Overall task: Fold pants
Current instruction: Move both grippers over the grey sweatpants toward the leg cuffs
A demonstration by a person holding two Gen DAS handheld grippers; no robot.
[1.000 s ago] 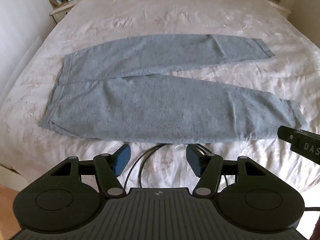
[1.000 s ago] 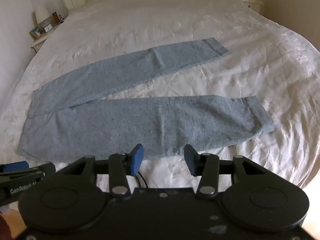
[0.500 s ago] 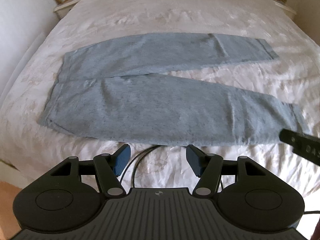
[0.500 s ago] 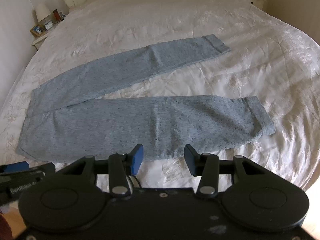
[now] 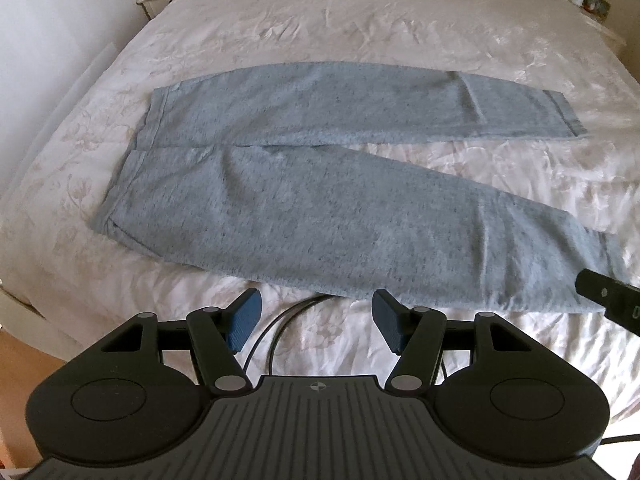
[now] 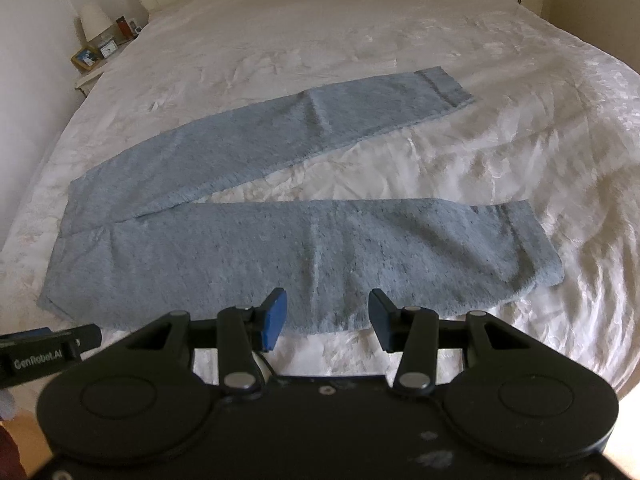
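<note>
Two open grippers hover at the near edge of a bed (image 5: 360,20) where grey sweatpants (image 5: 340,216) lie flat and unfolded

White bedspread first: it bears the sweatpants spread wide, waistband (image 5: 132,160) to the left, both legs splayed rightward with a wedge of sheet between them. The near leg (image 6: 320,248) runs just ahead of both tools; the far leg (image 6: 280,132) angles away. The left gripper (image 5: 316,324) and right gripper (image 6: 324,316) each stand with jaws apart, holding nothing. To fold well, I judge one tool should pinch the near waistband corner and the other the near cuff (image 6: 536,248), lifting together and laying that leg squarely over the far one, edges matched, without dragging the soft knit into wrinkles
</note>
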